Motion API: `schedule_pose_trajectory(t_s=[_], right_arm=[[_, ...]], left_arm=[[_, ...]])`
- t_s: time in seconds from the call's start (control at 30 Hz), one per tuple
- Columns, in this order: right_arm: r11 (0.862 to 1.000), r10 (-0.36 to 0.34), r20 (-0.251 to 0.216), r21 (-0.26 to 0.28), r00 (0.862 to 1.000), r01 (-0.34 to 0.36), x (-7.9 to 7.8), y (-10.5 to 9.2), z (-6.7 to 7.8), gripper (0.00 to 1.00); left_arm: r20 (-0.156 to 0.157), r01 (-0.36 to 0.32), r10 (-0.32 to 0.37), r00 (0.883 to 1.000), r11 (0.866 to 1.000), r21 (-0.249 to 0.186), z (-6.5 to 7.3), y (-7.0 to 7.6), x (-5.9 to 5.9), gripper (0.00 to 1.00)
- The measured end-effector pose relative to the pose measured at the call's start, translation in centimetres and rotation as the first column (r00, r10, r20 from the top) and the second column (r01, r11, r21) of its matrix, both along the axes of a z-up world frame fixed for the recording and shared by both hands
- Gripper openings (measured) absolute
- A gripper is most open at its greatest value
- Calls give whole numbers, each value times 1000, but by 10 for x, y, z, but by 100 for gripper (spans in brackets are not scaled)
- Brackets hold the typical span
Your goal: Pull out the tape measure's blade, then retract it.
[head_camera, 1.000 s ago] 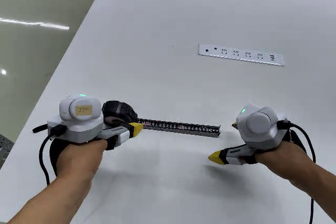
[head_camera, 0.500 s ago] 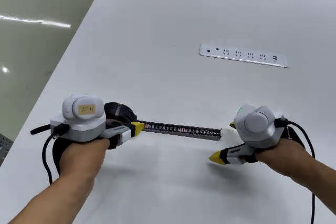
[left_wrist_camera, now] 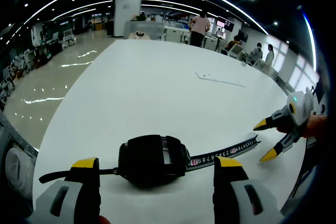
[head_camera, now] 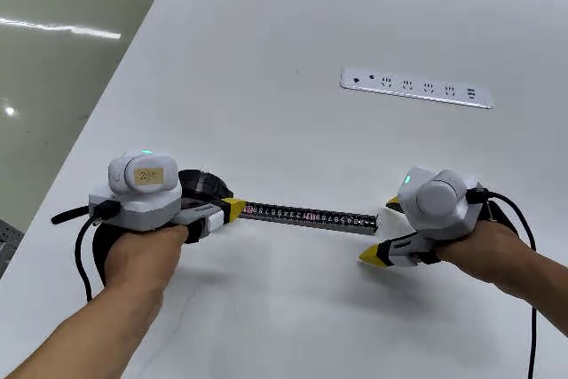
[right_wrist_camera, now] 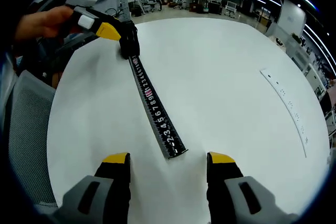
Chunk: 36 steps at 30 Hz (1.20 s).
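Observation:
The black tape measure case (left_wrist_camera: 152, 157) lies on the white table (head_camera: 293, 33), between the wide-apart jaws of my left gripper (head_camera: 217, 200), which is open and does not touch it. A short wrist strap (left_wrist_camera: 79, 173) trails from the case. The blade (head_camera: 306, 217) is pulled out flat on the table toward my right gripper (head_camera: 382, 230). The blade's tip (right_wrist_camera: 176, 152) lies just ahead of the right gripper (right_wrist_camera: 169, 158), level with the gap between its open jaws and untouched. The case (right_wrist_camera: 128, 43) sits at the blade's far end, with the left gripper (right_wrist_camera: 100, 24) beside it.
A white power strip (head_camera: 415, 89) lies farther back on the right of the table. The table's left edge (head_camera: 106, 104) drops to a glossy floor. Cables (head_camera: 528, 246) trail from both grippers. Several people stand far off (left_wrist_camera: 199, 24) beyond the table.
The blade's length looks the same. My left gripper has edged a little closer over the case, and the right gripper has shifted slightly beside the blade tip. The head camera moved a little.

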State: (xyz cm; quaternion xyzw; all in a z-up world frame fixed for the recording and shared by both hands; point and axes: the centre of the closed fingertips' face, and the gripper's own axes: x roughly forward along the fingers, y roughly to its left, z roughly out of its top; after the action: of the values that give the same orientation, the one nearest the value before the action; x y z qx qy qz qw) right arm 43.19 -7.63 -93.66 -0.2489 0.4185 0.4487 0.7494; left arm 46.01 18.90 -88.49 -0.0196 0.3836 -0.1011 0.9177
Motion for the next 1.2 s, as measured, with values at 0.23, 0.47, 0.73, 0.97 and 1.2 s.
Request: schedule_pose_trajectory(t_s=[0.23,0.47,0.73,0.97,1.2], right_arm=[[999,44,-8,2,999,-44,1,2,-3,58],[998,60,-3,5,998,-60,3,3,-3,52],[996,83,-4,6,997,-83,6,3,-4,45],[983,182,11,-2,983,-182,12,2,-3,37],[975,222,6,-3,975,-222,10,4,-1,30]], left_arm=[[3,-4,4,1000,1000,-4,-2,-1,3,85],[1,-10,10,1000,1000,-5,-3,0,4,83],[-1,-18,18,1000,1000,-6,-5,0,7,80],[-7,-23,23,1000,1000,-5,-9,-1,11,78],[-2,-11,11,1000,1000,13,-9,-2,14,76]])
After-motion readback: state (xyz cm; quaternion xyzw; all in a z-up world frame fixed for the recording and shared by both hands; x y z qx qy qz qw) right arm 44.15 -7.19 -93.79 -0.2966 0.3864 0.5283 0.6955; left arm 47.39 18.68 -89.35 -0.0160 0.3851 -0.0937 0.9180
